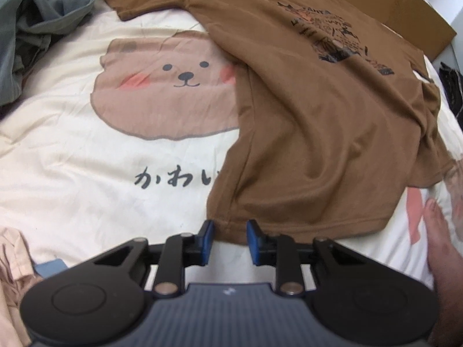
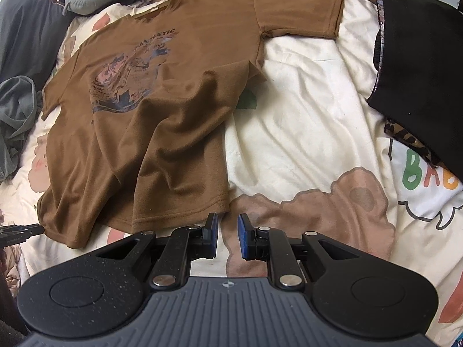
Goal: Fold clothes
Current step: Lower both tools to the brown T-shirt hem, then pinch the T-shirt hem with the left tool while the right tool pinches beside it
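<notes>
Your left gripper (image 1: 230,238) tilts steeply down, jaws narrowly parted astride the brown T-shirt's (image 1: 318,121) near hem, not clamped. Your right gripper (image 2: 227,237) hangs slightly parted, empty, beside the hem's right corner. Shirt lies on the bedspread (image 1: 72,159).

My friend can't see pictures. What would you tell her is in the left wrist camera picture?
A brown T-shirt with a dark print lies spread on a cream bedspread showing a cartoon bear face. The left claw sits at the shirt's bottom hem, its blue pads apart with the hem's edge between them. A heap of grey clothes lies at top left.
</notes>
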The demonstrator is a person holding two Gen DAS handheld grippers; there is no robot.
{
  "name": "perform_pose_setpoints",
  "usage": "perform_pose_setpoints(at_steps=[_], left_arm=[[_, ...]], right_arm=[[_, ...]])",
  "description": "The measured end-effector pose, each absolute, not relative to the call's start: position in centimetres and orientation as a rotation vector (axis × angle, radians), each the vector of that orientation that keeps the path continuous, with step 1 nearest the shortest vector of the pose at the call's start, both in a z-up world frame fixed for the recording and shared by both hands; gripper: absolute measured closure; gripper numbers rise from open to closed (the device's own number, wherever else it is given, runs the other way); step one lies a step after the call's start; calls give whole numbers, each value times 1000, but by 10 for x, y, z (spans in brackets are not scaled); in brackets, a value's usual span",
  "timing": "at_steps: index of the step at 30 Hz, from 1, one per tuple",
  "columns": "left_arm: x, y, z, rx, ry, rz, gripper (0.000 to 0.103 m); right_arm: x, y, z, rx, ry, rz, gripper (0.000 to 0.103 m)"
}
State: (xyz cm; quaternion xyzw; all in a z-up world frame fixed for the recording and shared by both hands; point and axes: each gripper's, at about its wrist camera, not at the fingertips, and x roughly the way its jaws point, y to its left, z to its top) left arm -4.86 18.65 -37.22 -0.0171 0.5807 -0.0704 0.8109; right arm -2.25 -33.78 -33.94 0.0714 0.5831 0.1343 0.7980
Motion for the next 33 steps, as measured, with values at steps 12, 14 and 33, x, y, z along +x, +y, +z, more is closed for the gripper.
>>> perform_pose_setpoints(at_steps=[12, 14, 33], left_arm=[[-51, 179, -382, 13, 1217, -159, 77], [-51, 179, -381, 14, 1213, -158, 80], [-57, 174, -322, -66, 1185, -279, 93]], right_arm=[[-21, -334, -344, 146, 1268, 292, 87], [-20, -334, -346, 147, 1270, 292, 87], [-9, -331, -357, 169, 1261, 316, 87]])
